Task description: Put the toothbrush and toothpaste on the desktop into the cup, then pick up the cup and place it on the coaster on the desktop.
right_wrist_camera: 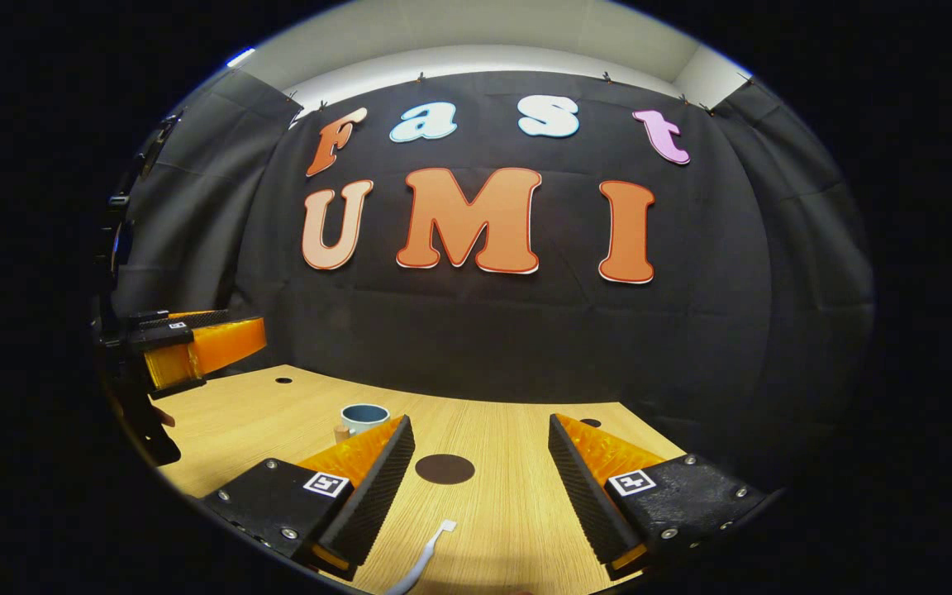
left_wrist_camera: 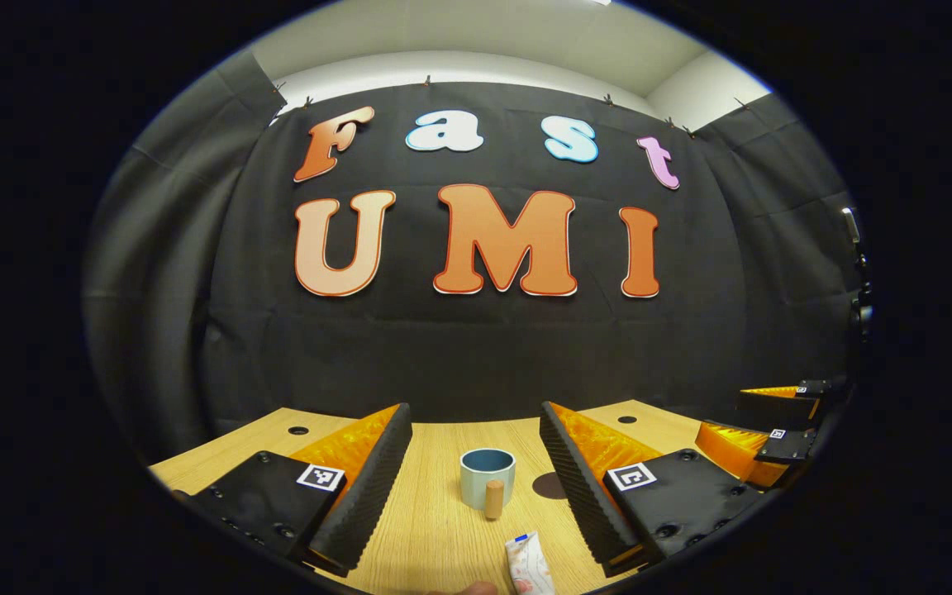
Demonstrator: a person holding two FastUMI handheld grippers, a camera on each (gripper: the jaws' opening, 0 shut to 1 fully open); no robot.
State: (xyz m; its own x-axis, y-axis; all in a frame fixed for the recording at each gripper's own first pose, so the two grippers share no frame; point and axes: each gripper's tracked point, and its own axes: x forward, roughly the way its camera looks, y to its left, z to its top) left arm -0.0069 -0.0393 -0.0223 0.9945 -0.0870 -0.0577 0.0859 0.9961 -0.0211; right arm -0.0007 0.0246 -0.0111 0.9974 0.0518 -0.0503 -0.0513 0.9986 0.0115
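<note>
**Both grippers open above the desktop; toothpaste, toothbrush and cup all still separate**

Left gripper view, nearest first: the left gripper point(left_wrist_camera: 476, 475) holds its jaws wide apart with nothing between the pads. Between the fingers, at the bottom edge, lies the toothpaste point(left_wrist_camera: 531, 566), a white tube with a blue mark at its far end, flat on the wood. Just beyond it stands the cup point(left_wrist_camera: 487, 478), pale blue, upright, with a short wooden handle knob facing the camera. The coaster point(left_wrist_camera: 550, 485), a dark round disc, lies just beside the cup and is partly hidden behind the gripper's right finger.

Right gripper view: the right gripper point(right_wrist_camera: 480, 475) is likewise spread open and empty. The toothbrush point(right_wrist_camera: 425, 562), white, lies on the wood between the fingers at the near edge, head pointing away. The coaster sits bare beyond it; the cup stands farther left, partly screened by the left finger.

The desktop point(right_wrist_camera: 509, 504) is light wood grain with small dark holes near its far corners. Its far edge meets the black cloth wall point(right_wrist_camera: 476, 330), which wraps both sides; a pale ceiling shows above.
</note>
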